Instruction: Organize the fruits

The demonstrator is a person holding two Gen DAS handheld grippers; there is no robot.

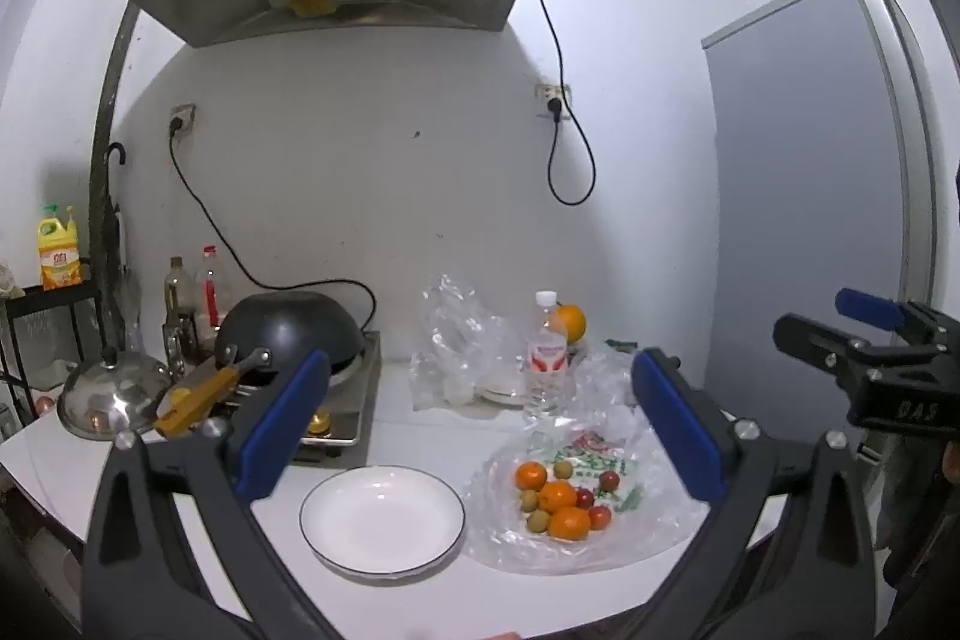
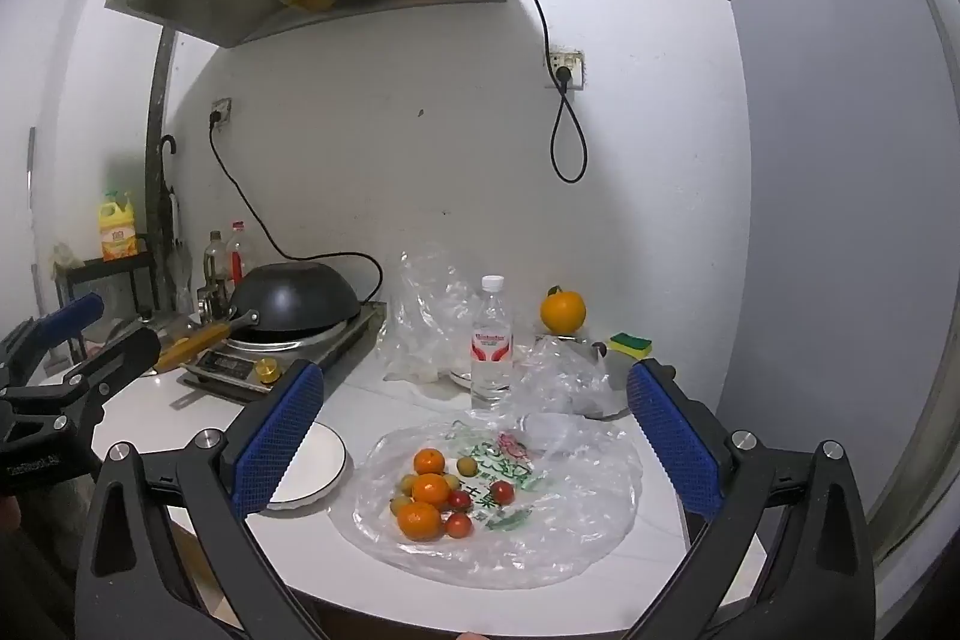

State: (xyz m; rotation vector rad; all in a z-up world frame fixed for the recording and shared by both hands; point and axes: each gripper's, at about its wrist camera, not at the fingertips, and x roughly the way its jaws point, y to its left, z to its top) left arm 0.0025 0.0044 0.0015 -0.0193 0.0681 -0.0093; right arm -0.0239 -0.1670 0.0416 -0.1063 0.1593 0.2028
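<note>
**Blue-padded tongs hover wide over an unsorted fruit pile**

Blue pads frame each view: the left tongs (image 1: 480, 436) and the right tongs (image 2: 474, 445) are both spread wide and grip nothing, held above the worktop's (image 2: 600, 574) near edge, probably to choose a first piece.

Just beyond them, a clear plastic bag (image 2: 558, 526) lies flattened on the worktop and serves as a mat for the fruit. On it sit three mandarins (image 2: 429, 490), several cherry tomatoes (image 2: 459, 524) and a few small yellow-green fruits (image 2: 467, 466) (their kind is hard to tell), all bunched together. Just beside the bag's left edge waits an empty white plate (image 1: 382, 520), likely the sorting destination, so nothing looks moved yet.

Farther back stand a water bottle (image 2: 492, 340) and crumpled bags (image 2: 420, 322), with a large orange (image 2: 562, 311) near the wall, apart from the pile. A wok (image 2: 294, 304) rests on the cooker at far left.
</note>
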